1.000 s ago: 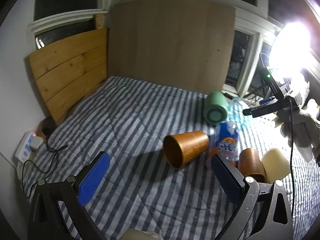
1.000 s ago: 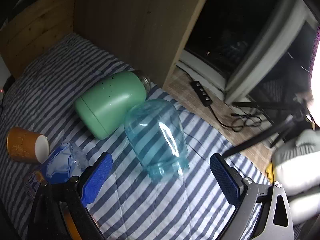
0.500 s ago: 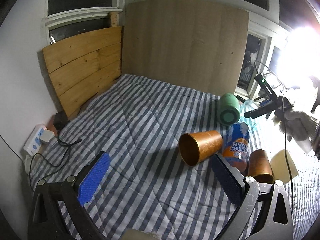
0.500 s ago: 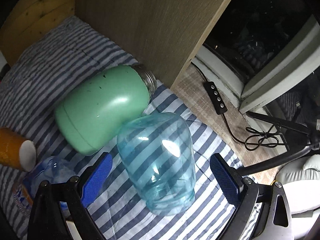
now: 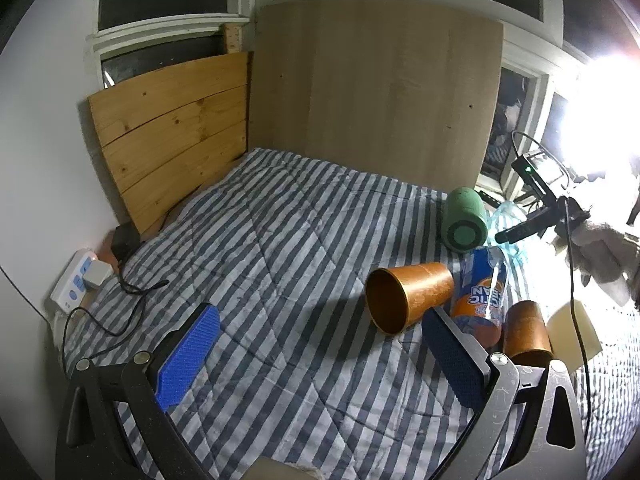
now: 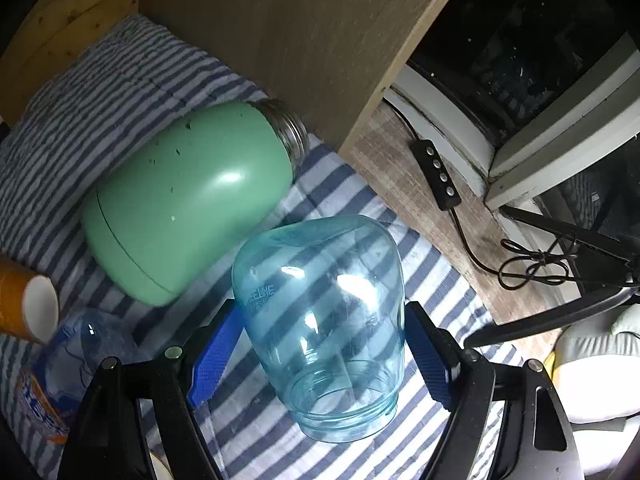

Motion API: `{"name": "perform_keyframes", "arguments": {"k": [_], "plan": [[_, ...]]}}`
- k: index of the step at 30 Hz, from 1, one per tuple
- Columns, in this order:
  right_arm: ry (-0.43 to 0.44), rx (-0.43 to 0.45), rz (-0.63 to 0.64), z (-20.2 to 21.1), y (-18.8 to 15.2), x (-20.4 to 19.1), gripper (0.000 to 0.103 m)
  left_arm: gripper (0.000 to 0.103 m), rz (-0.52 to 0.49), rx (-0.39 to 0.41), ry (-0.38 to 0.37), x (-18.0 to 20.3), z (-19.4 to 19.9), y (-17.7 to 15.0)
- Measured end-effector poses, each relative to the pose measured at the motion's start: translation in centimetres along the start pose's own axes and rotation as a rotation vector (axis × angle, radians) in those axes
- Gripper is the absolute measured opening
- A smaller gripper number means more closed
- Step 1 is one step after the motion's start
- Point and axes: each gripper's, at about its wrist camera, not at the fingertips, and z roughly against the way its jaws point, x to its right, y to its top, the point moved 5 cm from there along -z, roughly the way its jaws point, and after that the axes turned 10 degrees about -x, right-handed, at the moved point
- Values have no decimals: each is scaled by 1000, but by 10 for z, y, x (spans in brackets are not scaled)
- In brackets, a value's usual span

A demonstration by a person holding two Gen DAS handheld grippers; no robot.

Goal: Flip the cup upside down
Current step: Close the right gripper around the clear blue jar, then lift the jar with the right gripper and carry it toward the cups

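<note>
Covering the bed, a striped quilt [image 5: 280, 248] carries everything. Near its right edge the clear blue cup [image 6: 324, 316] lies tipped between the right gripper's [image 6: 324, 348] 2 half-spread pads, contact unclear. Beside it lies a green flask [image 6: 188, 204]. Further along, a bottle [image 5: 482, 292] reads "OCEAN" inverted. Left gripper [image 5: 316, 354] gapes wide, holding nothing.

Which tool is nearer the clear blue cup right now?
Right. The right tool straddles the clear blue cup, one finger on each side. The left tool is well away, open over the striped quilt near the orange cup.
</note>
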Motion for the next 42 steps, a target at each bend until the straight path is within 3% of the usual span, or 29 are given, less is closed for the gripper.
{"name": "perform_keyframes", "arguments": {"k": [9,16,22,31,36,42], "plan": [[-33,-55,-47,0,-38,31,77,103,-20,2,-35,13,-3,4],[-43,-108,-92,-1,-89,58,77,102,-51,6,-76,32,0,3],[16,-135,-191,0,-146,85,77,103,-87,11,-111,50,6,1],[129,-139,-355,9,-239,96,77,103,-167,23,-181,86,19,-3],[195,-132,-430,17,-281,86,77,103,-211,20,-212,100,24,-7],[270,-110,-494,29,-310,55,77,103,-247,1,-238,109,25,-11]]}}
